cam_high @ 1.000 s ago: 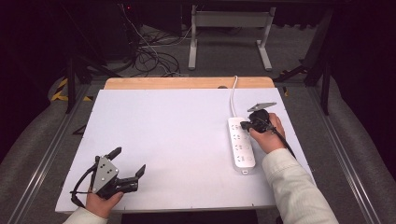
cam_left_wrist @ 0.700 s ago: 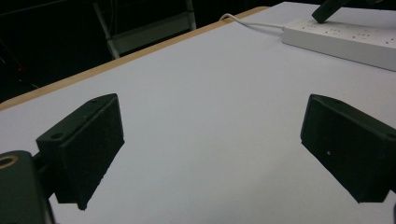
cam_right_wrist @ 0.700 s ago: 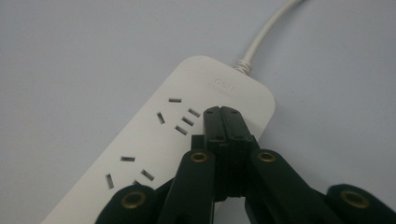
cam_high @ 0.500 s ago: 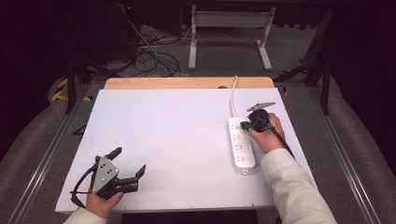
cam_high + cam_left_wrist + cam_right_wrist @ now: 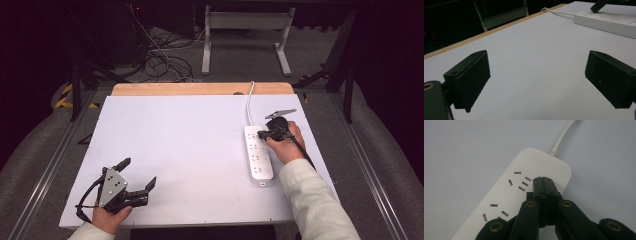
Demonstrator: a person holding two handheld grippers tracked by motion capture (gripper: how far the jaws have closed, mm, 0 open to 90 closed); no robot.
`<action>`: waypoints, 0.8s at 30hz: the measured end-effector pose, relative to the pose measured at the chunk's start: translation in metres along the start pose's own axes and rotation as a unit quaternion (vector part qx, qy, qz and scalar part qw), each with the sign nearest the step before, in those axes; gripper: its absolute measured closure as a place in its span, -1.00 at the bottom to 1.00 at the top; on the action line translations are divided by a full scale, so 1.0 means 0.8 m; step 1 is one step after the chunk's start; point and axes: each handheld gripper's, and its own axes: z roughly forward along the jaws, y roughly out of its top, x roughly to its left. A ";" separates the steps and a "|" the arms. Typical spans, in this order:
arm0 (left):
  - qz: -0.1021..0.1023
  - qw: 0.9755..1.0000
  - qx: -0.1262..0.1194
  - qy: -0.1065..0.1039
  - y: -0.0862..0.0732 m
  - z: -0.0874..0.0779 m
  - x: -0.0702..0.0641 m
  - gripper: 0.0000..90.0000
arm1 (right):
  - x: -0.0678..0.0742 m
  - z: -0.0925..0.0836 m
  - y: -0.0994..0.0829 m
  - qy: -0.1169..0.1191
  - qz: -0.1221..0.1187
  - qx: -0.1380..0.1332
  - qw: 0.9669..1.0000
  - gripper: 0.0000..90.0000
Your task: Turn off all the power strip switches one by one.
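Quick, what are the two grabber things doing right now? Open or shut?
Left gripper: open, holding nothing, above the white table.
Right gripper: shut, empty, tips over the power strip.

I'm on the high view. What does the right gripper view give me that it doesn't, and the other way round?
Right gripper view: the right gripper has its jaws closed together, tips over the cord end of the power strip, beside the first socket's slots, with embossed lettering near the cord.

High view: the left gripper, jaws spread, near the front left of the white table; both hands; the strip's full length; floor cables and a stand beyond.

Both: the strip, its white cord, the right gripper, the table surface.
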 end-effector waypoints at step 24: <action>-0.001 1.000 -0.001 0.001 0.001 0.000 0.001 -0.85 | 0.011 -0.043 0.006 0.018 -0.032 -0.090 0.995 0.82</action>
